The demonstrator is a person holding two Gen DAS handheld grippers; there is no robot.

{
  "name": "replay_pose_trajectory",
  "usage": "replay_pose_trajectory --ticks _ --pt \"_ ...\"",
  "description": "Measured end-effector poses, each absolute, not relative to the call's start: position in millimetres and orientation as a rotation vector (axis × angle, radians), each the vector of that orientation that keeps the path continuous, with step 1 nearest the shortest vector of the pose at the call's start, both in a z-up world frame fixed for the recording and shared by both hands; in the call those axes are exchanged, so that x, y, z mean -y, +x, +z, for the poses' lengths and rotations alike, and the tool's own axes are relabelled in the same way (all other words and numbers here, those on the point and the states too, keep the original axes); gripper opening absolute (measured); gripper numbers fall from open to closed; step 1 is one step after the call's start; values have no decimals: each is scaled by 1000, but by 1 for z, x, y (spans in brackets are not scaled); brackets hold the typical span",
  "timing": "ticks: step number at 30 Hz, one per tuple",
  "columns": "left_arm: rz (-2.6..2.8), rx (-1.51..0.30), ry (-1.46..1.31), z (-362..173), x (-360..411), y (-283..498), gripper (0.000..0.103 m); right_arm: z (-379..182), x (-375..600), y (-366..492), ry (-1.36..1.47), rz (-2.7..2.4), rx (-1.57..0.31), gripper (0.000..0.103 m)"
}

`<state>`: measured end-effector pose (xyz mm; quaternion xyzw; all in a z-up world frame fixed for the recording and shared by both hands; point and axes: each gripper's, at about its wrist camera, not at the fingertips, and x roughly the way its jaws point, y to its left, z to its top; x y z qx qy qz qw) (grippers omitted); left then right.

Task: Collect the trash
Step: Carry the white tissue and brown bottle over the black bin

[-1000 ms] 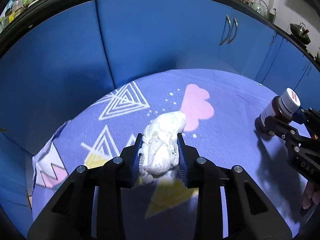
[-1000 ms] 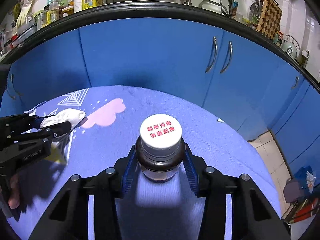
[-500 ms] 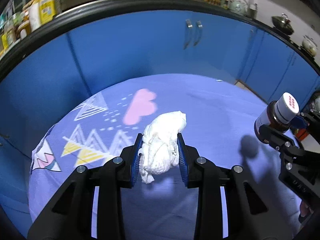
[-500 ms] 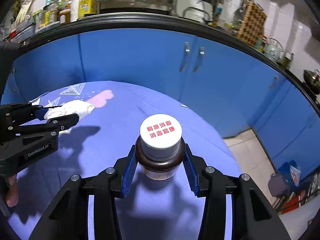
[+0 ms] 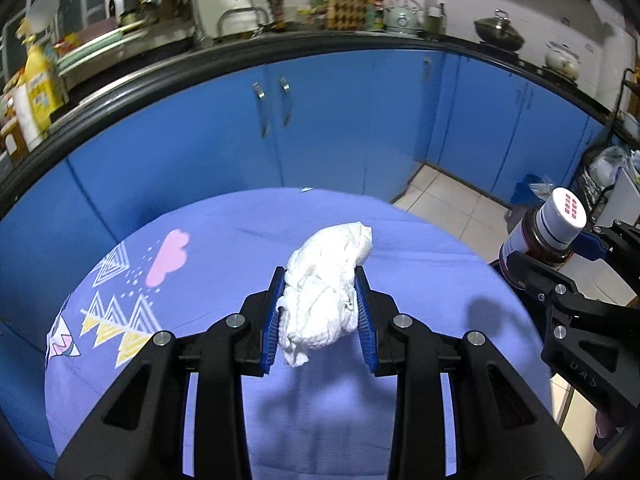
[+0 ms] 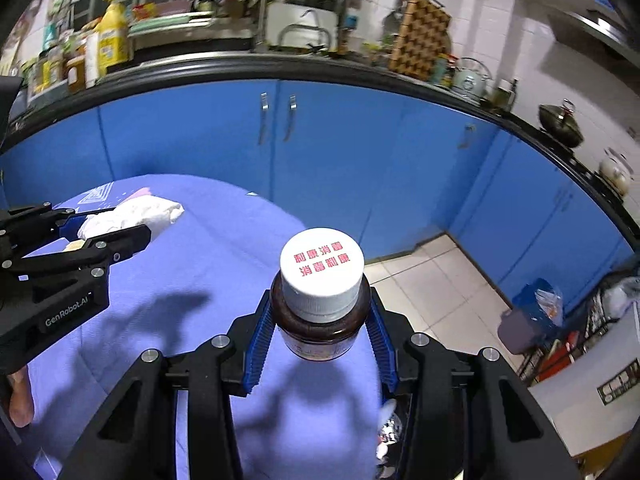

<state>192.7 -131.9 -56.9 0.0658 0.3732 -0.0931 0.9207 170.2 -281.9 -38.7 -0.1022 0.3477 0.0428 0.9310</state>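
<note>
My left gripper (image 5: 320, 308) is shut on a crumpled white tissue (image 5: 326, 284) and holds it in the air above the purple tablecloth (image 5: 224, 240). My right gripper (image 6: 320, 328) is shut on a brown bottle (image 6: 320, 316) with a white cap bearing red characters, held above the table's right edge. The left gripper and tissue (image 6: 132, 216) show at the left of the right wrist view. The bottle (image 5: 540, 236) and right gripper show at the right of the left wrist view.
Blue cabinets (image 5: 340, 120) under a cluttered black counter stand behind the table. Tiled floor (image 6: 432, 280) lies to the right. A dark bin (image 6: 524, 328) with a blue bag stands on the floor at the far right.
Both grippers have risen and swung to the right with their loads. The tissue and bottle are higher above the cloth, and the floor and bin have come into view.
</note>
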Motion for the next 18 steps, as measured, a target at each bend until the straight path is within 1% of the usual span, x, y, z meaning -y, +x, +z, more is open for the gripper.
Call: replay_pose_trajectory --ticks 11,18 --pt "-251 -742 186 -47 198 191 34 -34 344 159 -177 -1 -699 43" --pt "-301 -774 186 -53 238 192 34 -42 383 155 -178 -62 -738 43"
